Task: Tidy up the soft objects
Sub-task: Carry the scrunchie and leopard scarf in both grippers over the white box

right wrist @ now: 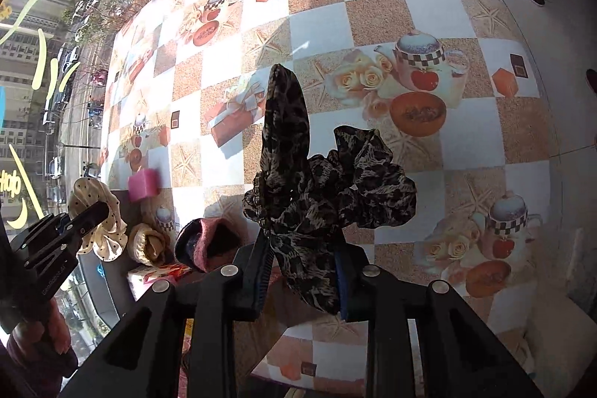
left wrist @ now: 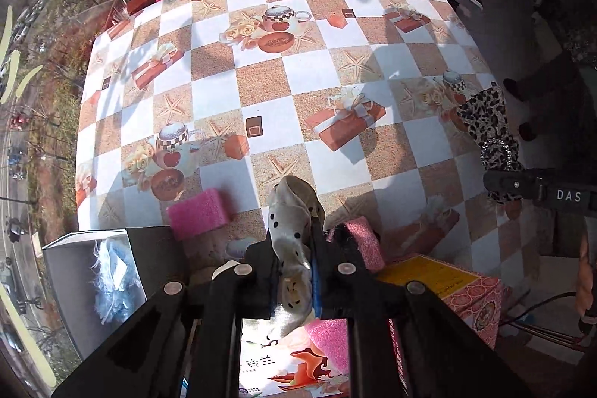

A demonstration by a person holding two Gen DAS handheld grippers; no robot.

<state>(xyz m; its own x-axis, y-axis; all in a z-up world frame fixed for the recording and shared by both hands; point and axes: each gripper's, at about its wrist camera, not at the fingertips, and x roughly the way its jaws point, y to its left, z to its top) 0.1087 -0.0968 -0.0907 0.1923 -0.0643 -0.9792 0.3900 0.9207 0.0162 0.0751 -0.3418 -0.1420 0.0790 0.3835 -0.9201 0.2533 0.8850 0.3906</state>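
Left tongs [left wrist: 294,271] clamped on a cream polka-dot scrunchie [left wrist: 289,230], held above the near edge of the surface [left wrist: 261,84]; fabric bulges out past the tips. Same left tongs [right wrist: 89,217] seen from the right wrist cam, scrunchie [right wrist: 99,226] dangling off the near-left corner.

Right tongs [right wrist: 302,271] closed on a leopard-print scrunchie [right wrist: 321,189] w/ a long tail sticking up, lifted over the near-right part of the surface [right wrist: 440,10]. In the left cam it shows at the right edge, the leopard scrunchie [left wrist: 488,122] w/ a rhinestone ring on it, the right tongs [left wrist: 522,185] gripping from the side.

Pink sponge block [left wrist: 199,213] sits on the surface near its near-left corner, touching the rim of a dark open box [left wrist: 149,256]. Blue fluffy item [left wrist: 112,278] inside that box. A 2nd pink sponge [left wrist: 363,237] just right of the left tongs, partly hidden. Printed carton [left wrist: 459,286] at the near edge, to the right.

Right cam: tan knotted scrunchie [right wrist: 147,243] and a dark pink/black rolled fabric piece [right wrist: 209,241] side by side near the near-left corner; can't tell if they touch.
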